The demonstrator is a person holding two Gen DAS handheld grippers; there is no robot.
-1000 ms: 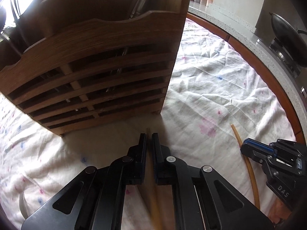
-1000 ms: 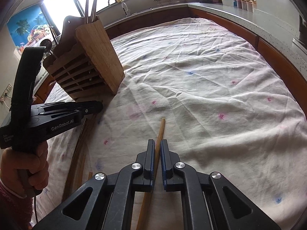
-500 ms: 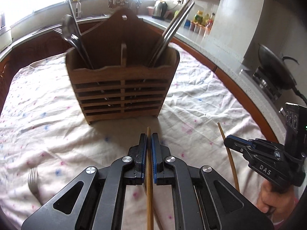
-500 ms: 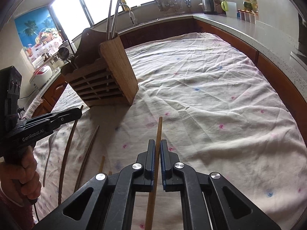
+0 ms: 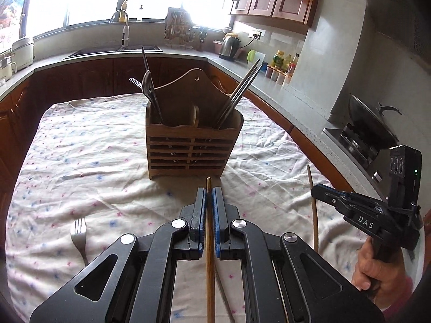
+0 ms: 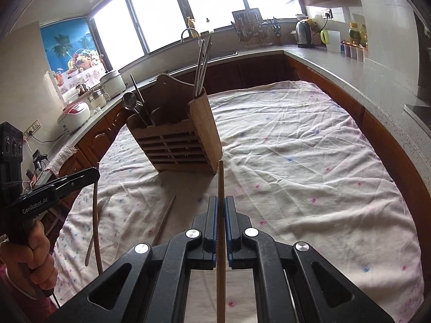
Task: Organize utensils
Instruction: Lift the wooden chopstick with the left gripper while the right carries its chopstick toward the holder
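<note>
Both grippers are loaded: the left gripper [image 5: 209,196] has its fingers pinching a chopstick [image 5: 209,242], and the right gripper [image 6: 221,206] is pinching its own chopstick [image 6: 221,228], tips pointing ahead. The holder [image 5: 192,145] stands mid-table on the cloth [image 5: 80,148], beyond both tips and well apart from them. Its right compartment already holds metal chopsticks [image 5: 239,91]; spoons fill the left. Best play, I'd say: lift each stick clear of the front rim, tip it steeply downward over the right compartment, one hand at a time so the sticks don't clash. A fork [image 5: 79,232] lies near left, waiting.
</note>
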